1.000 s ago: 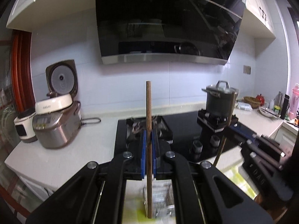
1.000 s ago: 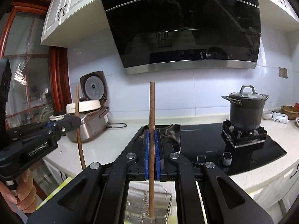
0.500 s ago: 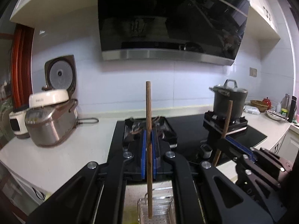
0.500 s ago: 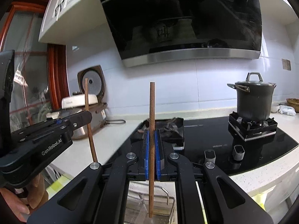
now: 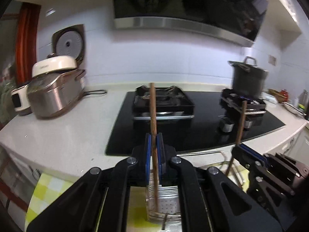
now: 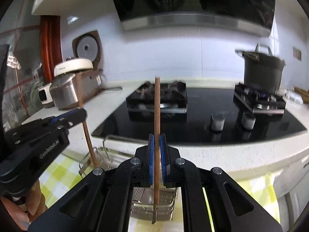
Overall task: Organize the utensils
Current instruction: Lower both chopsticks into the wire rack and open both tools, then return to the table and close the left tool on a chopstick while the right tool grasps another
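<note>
Kitchen desk (image 5: 63, 135) backing; both hand-held grippers (image 5: 154, 150) (image 6: 156, 160) clenching light, stiff, slippery chopsticks (image 5: 153, 119) (image 6: 157, 127) mid-shaft, tips hanging over rack (image 6: 154, 199) at 6 o'clock.

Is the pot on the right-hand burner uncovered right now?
No. In the right wrist view the dark pot on the right burner has its lid on, with the handle standing above the rim.

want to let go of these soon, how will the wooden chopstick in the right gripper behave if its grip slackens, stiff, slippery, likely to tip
The wooden chopstick is probably stiff: it stands straight above and below the right gripper. It looks light and thin, so it would likely slide down between the blue pads. Once loose in the metal utensil basket it will probably lean, being tall and narrow.
</note>
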### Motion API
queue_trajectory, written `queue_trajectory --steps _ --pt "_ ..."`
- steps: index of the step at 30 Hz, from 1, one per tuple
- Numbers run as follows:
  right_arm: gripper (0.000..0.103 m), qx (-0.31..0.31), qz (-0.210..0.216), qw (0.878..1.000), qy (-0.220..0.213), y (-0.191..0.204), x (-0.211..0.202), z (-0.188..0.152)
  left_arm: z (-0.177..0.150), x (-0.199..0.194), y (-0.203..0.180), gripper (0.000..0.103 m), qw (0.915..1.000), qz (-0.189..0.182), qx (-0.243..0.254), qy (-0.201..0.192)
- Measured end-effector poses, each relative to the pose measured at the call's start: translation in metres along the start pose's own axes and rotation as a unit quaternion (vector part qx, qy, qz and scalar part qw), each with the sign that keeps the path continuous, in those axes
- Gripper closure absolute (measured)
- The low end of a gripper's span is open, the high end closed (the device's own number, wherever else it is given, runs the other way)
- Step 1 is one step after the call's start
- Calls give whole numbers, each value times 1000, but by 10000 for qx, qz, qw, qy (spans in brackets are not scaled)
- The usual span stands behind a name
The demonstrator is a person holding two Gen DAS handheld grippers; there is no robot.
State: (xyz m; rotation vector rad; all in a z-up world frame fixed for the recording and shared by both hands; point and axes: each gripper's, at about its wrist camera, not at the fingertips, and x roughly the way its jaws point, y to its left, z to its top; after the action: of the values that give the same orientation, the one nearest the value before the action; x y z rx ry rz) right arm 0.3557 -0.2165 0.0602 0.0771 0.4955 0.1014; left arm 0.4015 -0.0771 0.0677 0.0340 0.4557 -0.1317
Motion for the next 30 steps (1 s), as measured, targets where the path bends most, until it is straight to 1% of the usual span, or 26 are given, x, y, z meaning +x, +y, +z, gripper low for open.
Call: queue_trajectory --steps 2,4,5,6,7,8,9,11,12,14,15,16,17,19,21,24,26,29,30 --pt "93 -16 -10 9999 121 1 2 -1 -2 5 4 96 9999 3 -49 143" --pt "87 -67 -28 9999 151 3 1 -1 -5 5 8 95 9998 94 -97 161" --pt "72 -85 -21 9998 192 4 0 -1 -6 5 9 93 9997 91 -105 182" --pt "51 -106 -28 9997 200 4 -1 -1 -6 4 12 82 9997 75 -130 217" --pt "44 -130 -55 9998 113 5 -6 -1 -6 1 15 69 9996 39 -175 200" --pt "41 -156 -80 9998 14 6 -12 0 -5 -2 16 65 9997 11 -205 159" --pt "41 -167 -87 9998 -41 6 -18 1 -4 -7 19 63 9997 14 -236 110" --pt "41 -120 -68 9999 -66 6 -25 4 0 -17 21 63 9997 -17 -248 70" --pt "41 -76 -57 9999 -91 6 -32 4 1 -23 22 60 9997 -34 -252 56" --pt "41 -40 -42 10000 -76 6 -44 4 3 -37 25 48 9995 -26 -289 85" --pt "41 -19 -31 10000 -47 6 -51 2 2 -45 26 37 9995 -37 -294 138" --pt "41 8 -18 10000 -28 6 -58 -1 -1 -55 27 32 9995 -54 -265 167" --pt "41 51 -2 10000 -3 6 -64 -4 -5 -62 27 31 9995 -50 -234 183" --pt "41 204 80 9997 119 4 -78 -18 -18 -80 29 23 9994 -29 -162 296" --pt "41 322 143 9990 292 4 -87 -35 -34 -92 32 20 9987 -91 -138 475" --pt "42 386 198 9972 607 7 -98 -69 -66 -106 37 20 9960 -265 -141 846" --pt "42 410 231 9961 751 11 -104 -88 -90 -114 42 20 9937 -289 -133 1074" --pt "42 475 228 9932 1041 16 -113 -122 -126 -126 53 20 9893 -321 -268 1400" --pt "44 502 270 9914 1182 19 -115 -136 -137 -128 56 21 9874 -340 -312 1512"
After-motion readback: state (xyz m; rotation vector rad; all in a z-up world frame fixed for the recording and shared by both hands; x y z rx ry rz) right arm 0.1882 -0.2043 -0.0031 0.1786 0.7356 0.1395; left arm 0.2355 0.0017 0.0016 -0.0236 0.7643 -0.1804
